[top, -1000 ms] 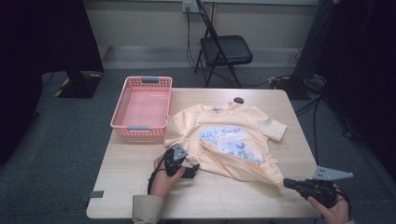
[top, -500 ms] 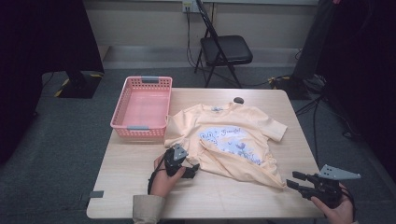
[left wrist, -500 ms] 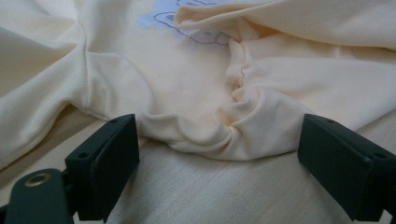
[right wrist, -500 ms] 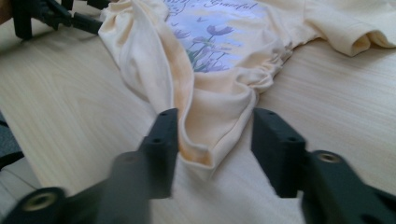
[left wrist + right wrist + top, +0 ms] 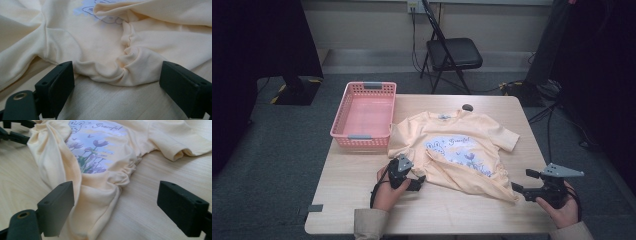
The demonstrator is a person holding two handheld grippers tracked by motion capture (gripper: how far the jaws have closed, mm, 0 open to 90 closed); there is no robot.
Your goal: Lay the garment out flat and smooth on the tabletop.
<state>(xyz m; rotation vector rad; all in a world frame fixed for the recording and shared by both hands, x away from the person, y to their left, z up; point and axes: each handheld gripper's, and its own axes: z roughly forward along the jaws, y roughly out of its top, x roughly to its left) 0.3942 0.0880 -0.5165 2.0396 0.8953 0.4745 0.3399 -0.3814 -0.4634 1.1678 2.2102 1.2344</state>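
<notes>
A pale yellow T-shirt (image 5: 462, 145) with a blue flower print lies spread on the wooden table (image 5: 362, 200), its lower part rumpled. My left gripper (image 5: 418, 181) rests at the shirt's lower left edge. In the left gripper view its jaws (image 5: 118, 73) stand wide open around a bunched fold of the shirt (image 5: 100, 45) without pressing it. My right gripper (image 5: 521, 181) is at the shirt's lower right corner. Its jaws (image 5: 116, 193) have just been opening; the gathered hem of the shirt (image 5: 100, 147) lies loose between them, nearer the left one.
A pink plastic basket (image 5: 337, 131) stands at the table's back left, next to the shirt's sleeve. A small dark object (image 5: 467, 107) lies on the table behind the collar. A black folding chair (image 5: 452, 52) stands beyond the table. Bare wood runs along the front edge.
My right gripper was shut on the shirt's lower right corner; it has let go, opened wide and shifted slightly toward the back. The left gripper has not moved.
</notes>
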